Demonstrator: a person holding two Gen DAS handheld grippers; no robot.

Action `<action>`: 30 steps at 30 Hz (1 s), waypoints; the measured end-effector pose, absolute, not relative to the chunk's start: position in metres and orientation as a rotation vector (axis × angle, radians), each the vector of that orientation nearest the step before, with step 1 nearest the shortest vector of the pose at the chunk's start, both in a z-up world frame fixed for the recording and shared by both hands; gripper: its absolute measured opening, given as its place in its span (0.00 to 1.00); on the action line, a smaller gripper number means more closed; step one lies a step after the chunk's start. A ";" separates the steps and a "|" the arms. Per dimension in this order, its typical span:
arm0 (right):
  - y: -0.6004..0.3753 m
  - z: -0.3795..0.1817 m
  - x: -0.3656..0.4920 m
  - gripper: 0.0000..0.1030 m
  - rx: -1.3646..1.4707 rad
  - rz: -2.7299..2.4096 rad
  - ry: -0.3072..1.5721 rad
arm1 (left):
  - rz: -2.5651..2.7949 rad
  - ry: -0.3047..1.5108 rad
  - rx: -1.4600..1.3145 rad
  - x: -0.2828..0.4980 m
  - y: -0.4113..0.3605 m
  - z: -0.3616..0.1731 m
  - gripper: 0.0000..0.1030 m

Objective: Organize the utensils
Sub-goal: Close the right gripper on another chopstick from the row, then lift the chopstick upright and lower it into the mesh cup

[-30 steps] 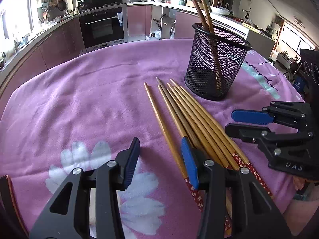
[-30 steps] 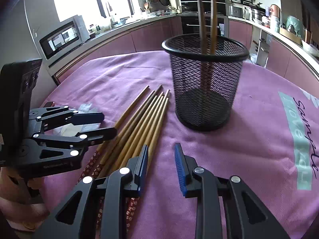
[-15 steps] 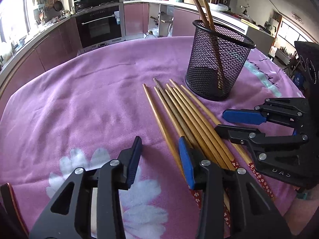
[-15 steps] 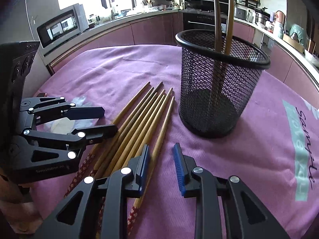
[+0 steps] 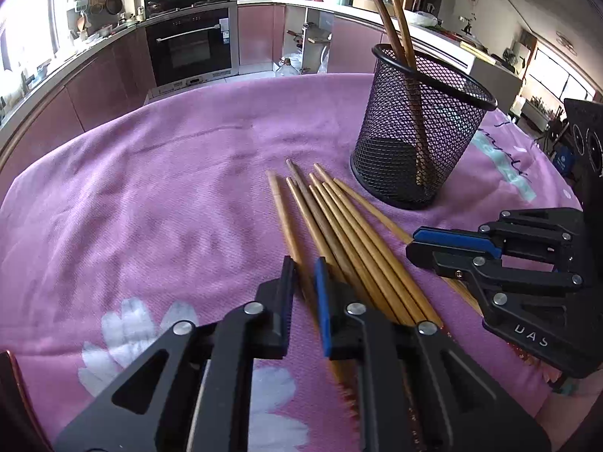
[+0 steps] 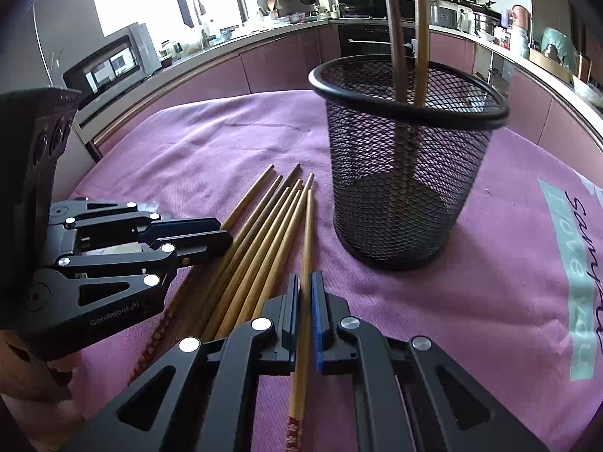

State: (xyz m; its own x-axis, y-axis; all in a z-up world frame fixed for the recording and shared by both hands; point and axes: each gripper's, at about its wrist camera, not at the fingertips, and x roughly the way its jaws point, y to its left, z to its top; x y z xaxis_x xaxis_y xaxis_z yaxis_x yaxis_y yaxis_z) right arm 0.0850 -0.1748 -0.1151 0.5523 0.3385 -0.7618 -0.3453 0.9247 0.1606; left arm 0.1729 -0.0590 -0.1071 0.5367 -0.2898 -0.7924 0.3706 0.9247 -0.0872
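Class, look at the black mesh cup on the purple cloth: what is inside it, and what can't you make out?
Two chopsticks stand inside the mesh cup, leaning against its rim, tops rising beyond the frame. Their lower ends show dimly through the mesh; the cup's floor is dark, so anything small lying there cannot be made out.

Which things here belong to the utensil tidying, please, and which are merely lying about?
Job: bamboo chopsticks on the cloth; black mesh holder with two chopsticks; left gripper; right gripper.
Lying about: pink flowered tablecloth; built-in oven; microwave.

The right gripper (image 6: 305, 282) clamps the rightmost chopstick (image 6: 307, 233) of a row (image 6: 260, 241) on purple cloth (image 6: 226, 143). The left gripper (image 6: 211, 239) grips another. A mesh cup (image 6: 407, 173) holds two sticks (image 6: 420, 30).
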 end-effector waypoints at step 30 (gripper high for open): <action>-0.221 -0.031 0.035 0.05 0.127 0.527 0.627 | -0.600 0.733 -0.102 0.118 -0.029 -0.009 0.07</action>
